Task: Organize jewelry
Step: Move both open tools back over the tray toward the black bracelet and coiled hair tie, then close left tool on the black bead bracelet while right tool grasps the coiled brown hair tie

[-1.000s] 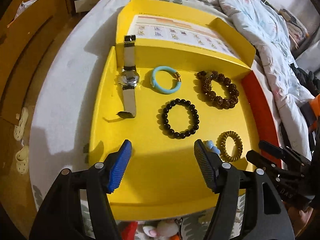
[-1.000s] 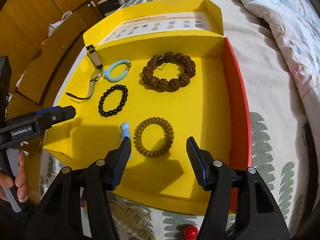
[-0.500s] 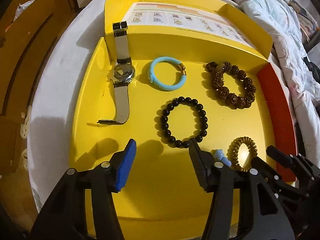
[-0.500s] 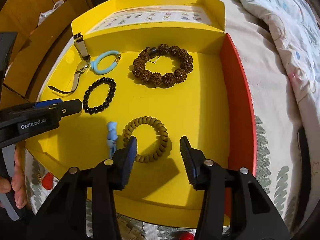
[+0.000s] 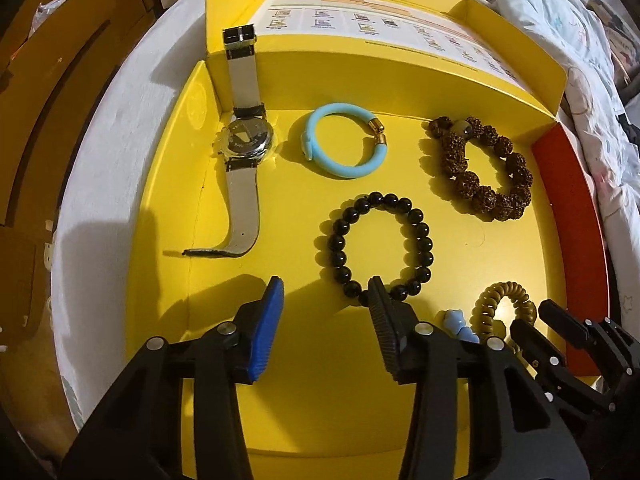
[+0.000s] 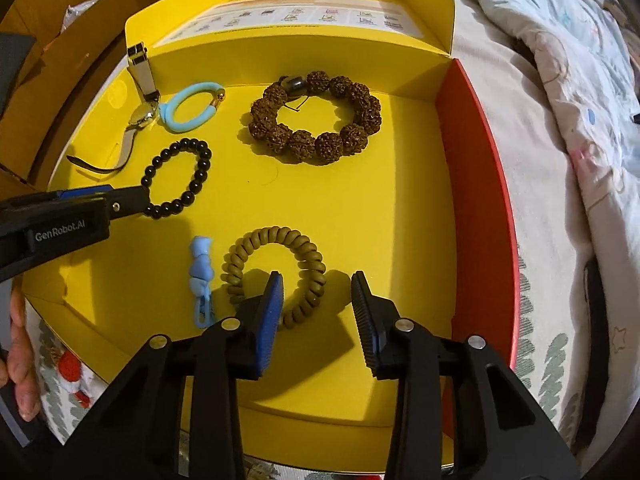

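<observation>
1. Both hand-held grippers have pushed forward and lower over the yellow tray [image 5: 168,208] since a second ago; the jewelry itself has not shifted.
2. Left hand-held gripper [image 5: 326,300]: jaws spread, pinching nothing. Its right finger tip sits at the near edge of the black bead bracelet [image 5: 380,242], which lies at about 1 o'clock from the gripper's midpoint, so the gap is aimed left of the ring's near arc.
3. Right hand-held gripper [image 6: 318,298]: jaws also spread and empty. Its blue-padded left finger reaches over the ring of the coiled hair tie [image 6: 276,276], with the tie's near-right arc lying between the two fingers.
4. The hair tie lies flat, centered at about 11 o'clock from the right gripper; the coil between the fingers runs roughly across the gap, which I judge suits a pinch. This gripper looks nearer to a grasp than the left.
5. Other pieces in the tray, from the left wrist view: wristwatch [image 5: 244,140] at 11 o'clock, strap running near-to-far; light blue bangle [image 5: 344,148] at 12; brown seed bracelet [image 5: 480,168] at 1.
6. A small blue clip [image 6: 201,280] lies just beside the hair tie at 9 o'clock, long axis near-to-far; the closing finger could nudge it.
</observation>
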`<state>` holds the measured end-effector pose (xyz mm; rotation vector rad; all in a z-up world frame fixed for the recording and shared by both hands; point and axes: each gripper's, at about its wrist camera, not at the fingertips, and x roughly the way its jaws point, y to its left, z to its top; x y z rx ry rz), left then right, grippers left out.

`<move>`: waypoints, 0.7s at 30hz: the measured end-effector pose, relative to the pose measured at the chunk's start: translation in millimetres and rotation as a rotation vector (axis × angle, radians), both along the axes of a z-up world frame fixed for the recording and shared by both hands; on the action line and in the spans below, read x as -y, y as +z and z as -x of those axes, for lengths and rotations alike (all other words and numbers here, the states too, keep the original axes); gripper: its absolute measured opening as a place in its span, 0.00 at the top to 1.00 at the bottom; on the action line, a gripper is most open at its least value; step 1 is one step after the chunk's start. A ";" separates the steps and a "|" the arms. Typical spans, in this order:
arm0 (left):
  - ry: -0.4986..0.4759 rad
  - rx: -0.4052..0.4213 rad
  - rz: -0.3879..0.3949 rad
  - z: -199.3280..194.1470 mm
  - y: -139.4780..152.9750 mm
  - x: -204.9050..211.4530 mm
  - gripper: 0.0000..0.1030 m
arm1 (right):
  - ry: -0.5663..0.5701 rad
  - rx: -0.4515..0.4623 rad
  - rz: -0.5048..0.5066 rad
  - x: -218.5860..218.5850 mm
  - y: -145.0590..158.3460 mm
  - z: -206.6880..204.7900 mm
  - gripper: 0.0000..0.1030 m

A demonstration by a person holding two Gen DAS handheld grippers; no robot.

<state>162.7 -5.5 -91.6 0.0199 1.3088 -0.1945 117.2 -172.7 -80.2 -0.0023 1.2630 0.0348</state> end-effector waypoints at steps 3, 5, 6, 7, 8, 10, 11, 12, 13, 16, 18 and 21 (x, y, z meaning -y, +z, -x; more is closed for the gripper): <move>-0.003 0.005 -0.001 -2.5 -1.0 2.4 0.59 | 0.007 -0.003 0.009 -1.9 -1.5 0.2 0.65; -0.005 0.002 0.001 -3.7 -1.8 5.3 0.62 | 0.010 -0.001 0.022 -3.0 -1.4 -0.3 0.66; -0.004 0.002 0.001 -2.7 -2.1 6.2 0.63 | 0.010 -0.005 0.028 -3.1 -1.5 -0.7 0.66; -0.003 0.003 0.002 -3.1 -2.4 6.4 0.63 | 0.011 -0.005 0.031 -3.0 -1.8 -1.0 0.66; -0.002 0.004 0.004 -2.8 -2.3 6.0 0.63 | 0.010 -0.005 0.032 -3.2 -1.7 -1.2 0.66; 0.000 0.002 0.016 -3.2 -2.7 6.2 0.65 | 0.013 -0.006 0.034 -3.6 -1.7 -1.5 0.66; 0.001 0.001 0.020 -3.4 -2.6 6.4 0.65 | 0.014 -0.005 0.034 -4.1 -1.8 -2.1 0.66; 0.000 0.001 0.025 -3.1 -3.0 5.8 0.68 | 0.015 -0.004 0.035 -4.2 -1.9 -2.3 0.66; -0.002 0.000 0.028 -3.1 -2.9 6.2 0.70 | 0.019 -0.003 0.038 -4.8 -2.0 -2.5 0.66; -0.007 0.007 0.021 -1.6 -2.5 9.3 0.72 | 0.024 0.000 0.041 -4.5 -2.2 -2.0 0.66; -0.012 0.005 0.033 -0.6 -2.4 11.0 0.76 | 0.028 0.002 0.041 -5.5 -1.8 -2.0 0.69; -0.015 0.002 0.043 0.0 -2.1 12.1 0.80 | 0.031 0.002 0.040 -6.6 -1.0 -1.9 0.72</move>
